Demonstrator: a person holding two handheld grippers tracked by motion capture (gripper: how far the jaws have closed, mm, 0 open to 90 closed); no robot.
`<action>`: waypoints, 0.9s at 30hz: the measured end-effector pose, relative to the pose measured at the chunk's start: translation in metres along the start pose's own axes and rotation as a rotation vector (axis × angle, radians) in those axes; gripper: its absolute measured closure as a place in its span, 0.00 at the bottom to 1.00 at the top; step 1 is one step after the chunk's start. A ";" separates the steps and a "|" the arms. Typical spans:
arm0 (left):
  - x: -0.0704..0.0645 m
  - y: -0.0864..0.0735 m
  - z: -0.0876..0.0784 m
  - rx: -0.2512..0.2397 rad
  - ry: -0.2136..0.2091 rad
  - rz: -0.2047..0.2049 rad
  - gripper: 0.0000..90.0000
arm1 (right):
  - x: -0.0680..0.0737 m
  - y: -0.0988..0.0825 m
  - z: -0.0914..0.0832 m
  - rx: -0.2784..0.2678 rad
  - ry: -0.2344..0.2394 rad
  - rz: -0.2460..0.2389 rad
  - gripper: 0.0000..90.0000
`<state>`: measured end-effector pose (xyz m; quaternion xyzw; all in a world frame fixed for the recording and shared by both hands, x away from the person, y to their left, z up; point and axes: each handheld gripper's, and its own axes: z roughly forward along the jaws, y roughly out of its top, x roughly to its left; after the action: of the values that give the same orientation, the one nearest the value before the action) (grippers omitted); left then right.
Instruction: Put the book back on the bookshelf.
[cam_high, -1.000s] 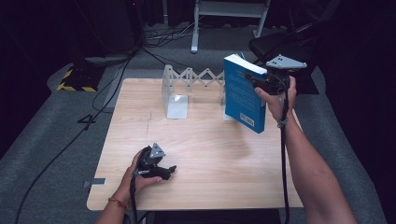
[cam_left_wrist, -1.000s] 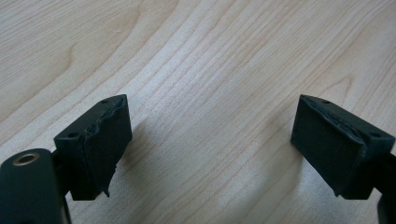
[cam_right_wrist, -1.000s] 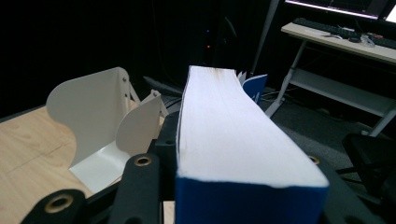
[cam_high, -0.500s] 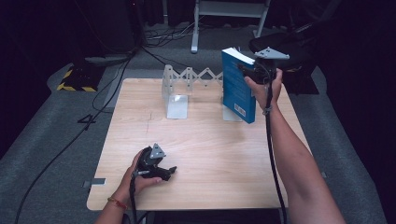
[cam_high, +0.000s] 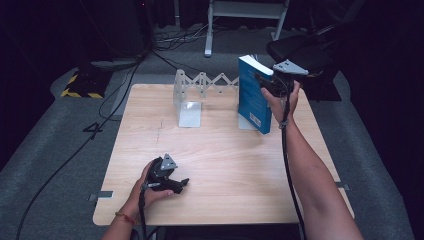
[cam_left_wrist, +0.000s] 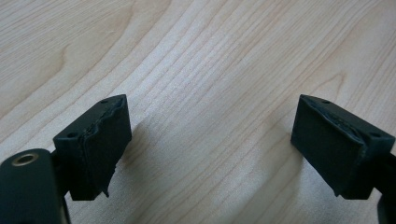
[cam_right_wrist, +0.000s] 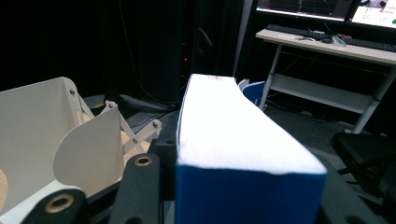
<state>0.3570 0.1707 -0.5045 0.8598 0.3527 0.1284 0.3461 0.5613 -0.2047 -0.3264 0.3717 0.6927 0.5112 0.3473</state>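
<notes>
Right gripper is clamping upright blue book at table's two o'clock; left gripper is resting wide open, empty, at seven o'clock.

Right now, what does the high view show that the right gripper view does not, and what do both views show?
High view alone: the whole wooden table, the left gripper resting on it near the front edge, and the right gripper shut on the blue book, held upright at the white expandable bookend rack.

Right gripper view alone: the book's white page edge from close up, a desk with monitors behind.

Both: the blue book and the white rack.
</notes>
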 end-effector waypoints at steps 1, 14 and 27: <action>0.000 0.000 0.000 -0.003 0.003 0.000 0.14 | -0.001 -0.001 -0.001 -0.001 0.003 0.000 0.68; 0.000 -0.001 0.000 -0.002 0.006 0.003 0.14 | -0.014 -0.017 -0.027 0.066 0.055 0.031 0.66; 0.000 0.000 0.000 -0.002 0.007 0.006 0.14 | -0.016 -0.011 -0.030 0.150 0.079 -0.007 0.63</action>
<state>0.3563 0.1710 -0.5046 0.8599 0.3514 0.1329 0.3455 0.5419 -0.2341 -0.3282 0.3740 0.7435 0.4710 0.2925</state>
